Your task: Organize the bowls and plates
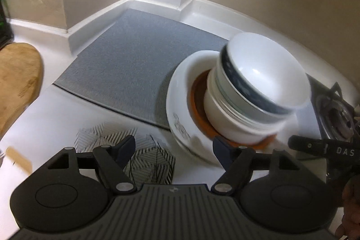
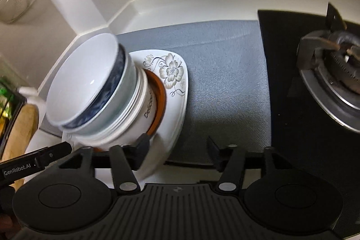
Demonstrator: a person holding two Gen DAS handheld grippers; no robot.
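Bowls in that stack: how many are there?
3 at least: white top bowl, blue-patterned bowl under it, white lettered bowl at the bottom, on the floral plate. More may be nested, hidden.

"DAS" in white capitals on the black body of the right claw (image 1: 324, 150), seen at the edge of the left wrist view; further letters cut off. "GenRobot.AI" in white on the black body of the left claw (image 2: 33, 161), seen in the right wrist view. On the side of the lowest white bowl (image 2: 144, 102) in the stack, dark lettering starting "Del", the rest blurred and hidden. Small round logo mark on the ribbed base (image 2: 177, 189), unreadable.
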